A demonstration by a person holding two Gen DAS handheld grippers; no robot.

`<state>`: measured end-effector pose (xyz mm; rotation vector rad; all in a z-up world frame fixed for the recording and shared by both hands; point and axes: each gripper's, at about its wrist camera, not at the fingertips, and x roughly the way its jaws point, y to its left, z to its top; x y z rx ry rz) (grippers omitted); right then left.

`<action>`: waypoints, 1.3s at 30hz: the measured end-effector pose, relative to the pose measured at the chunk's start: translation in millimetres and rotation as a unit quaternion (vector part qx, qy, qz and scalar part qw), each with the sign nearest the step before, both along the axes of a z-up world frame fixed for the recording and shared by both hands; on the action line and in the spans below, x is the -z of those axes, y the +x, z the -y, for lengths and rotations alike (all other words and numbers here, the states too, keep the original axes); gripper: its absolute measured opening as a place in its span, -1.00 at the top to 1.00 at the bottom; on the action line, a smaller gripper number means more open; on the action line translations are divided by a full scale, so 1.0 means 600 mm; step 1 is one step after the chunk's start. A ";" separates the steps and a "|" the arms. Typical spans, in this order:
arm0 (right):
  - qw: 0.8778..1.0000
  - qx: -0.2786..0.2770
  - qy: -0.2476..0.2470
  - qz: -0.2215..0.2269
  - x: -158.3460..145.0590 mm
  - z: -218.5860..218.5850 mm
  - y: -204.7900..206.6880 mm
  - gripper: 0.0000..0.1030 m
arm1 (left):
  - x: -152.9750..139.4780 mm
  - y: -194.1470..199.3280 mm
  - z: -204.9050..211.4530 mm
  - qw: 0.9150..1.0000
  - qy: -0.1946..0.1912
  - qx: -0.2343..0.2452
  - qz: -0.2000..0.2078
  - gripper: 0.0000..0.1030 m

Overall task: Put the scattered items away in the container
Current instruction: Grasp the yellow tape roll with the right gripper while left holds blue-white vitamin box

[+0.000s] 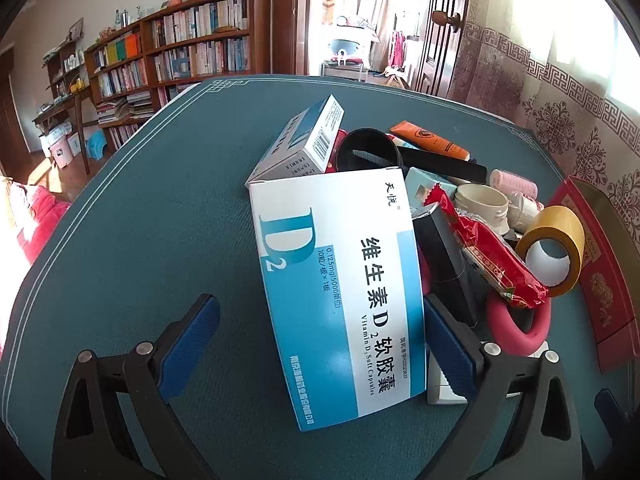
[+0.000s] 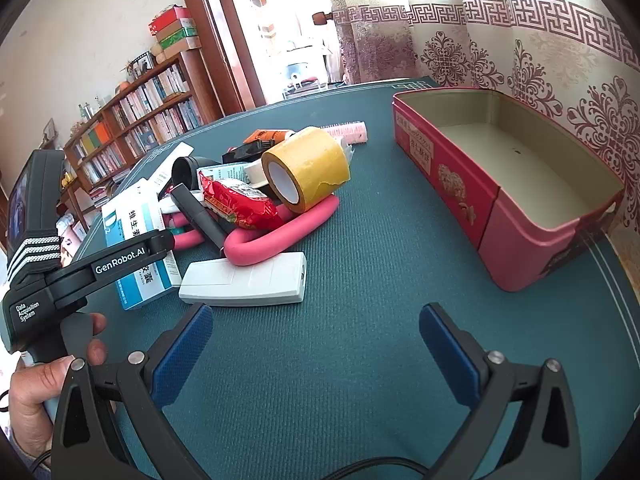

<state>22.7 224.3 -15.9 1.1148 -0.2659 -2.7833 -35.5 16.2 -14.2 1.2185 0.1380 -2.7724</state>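
A pile of items lies on the teal table: a white-and-blue Vitamin D2 box (image 1: 340, 280), a yellow tape roll (image 2: 306, 168), a red snack packet (image 2: 238, 200), a pink foam ring (image 2: 280, 232) and a white remote (image 2: 244, 278). My left gripper (image 1: 320, 344) is open with its jaws on either side of the D2 box's near end, not closed on it. An open red tin (image 2: 500, 184) stands empty at the right. My right gripper (image 2: 316, 344) is open and empty over bare table, in front of the pile and the tin.
The pile also holds an orange tube (image 1: 430, 140), a black cup (image 1: 366, 148), a second blue box (image 1: 300, 140), a pink hair roller (image 2: 348, 132) and a white jar (image 1: 482, 200). A curtain hangs behind the tin. Bookshelves stand far left.
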 end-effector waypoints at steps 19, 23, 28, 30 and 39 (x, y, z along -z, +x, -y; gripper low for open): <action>1.000 -0.023 0.013 -0.010 -0.039 0.010 -0.030 -0.95 | -0.017 0.045 0.070 0.998 0.042 0.046 -0.033 -0.37; 0.999 -0.020 0.034 -0.029 -0.055 0.001 -0.062 -0.95 | -0.029 0.046 0.066 0.996 0.046 0.061 -0.043 -0.37; 0.996 -0.034 0.063 -0.045 -0.062 0.002 -0.112 -0.80 | -0.035 0.043 0.062 0.995 0.049 0.074 -0.046 -0.37; 0.995 -0.042 0.074 -0.051 -0.062 0.004 -0.131 -0.72 | -0.034 0.042 0.062 0.995 0.049 0.076 -0.046 -0.37; 0.994 -0.095 0.046 -0.018 -0.030 -0.001 -0.207 -0.44 | -0.021 0.033 0.050 0.994 0.046 0.087 -0.036 -0.37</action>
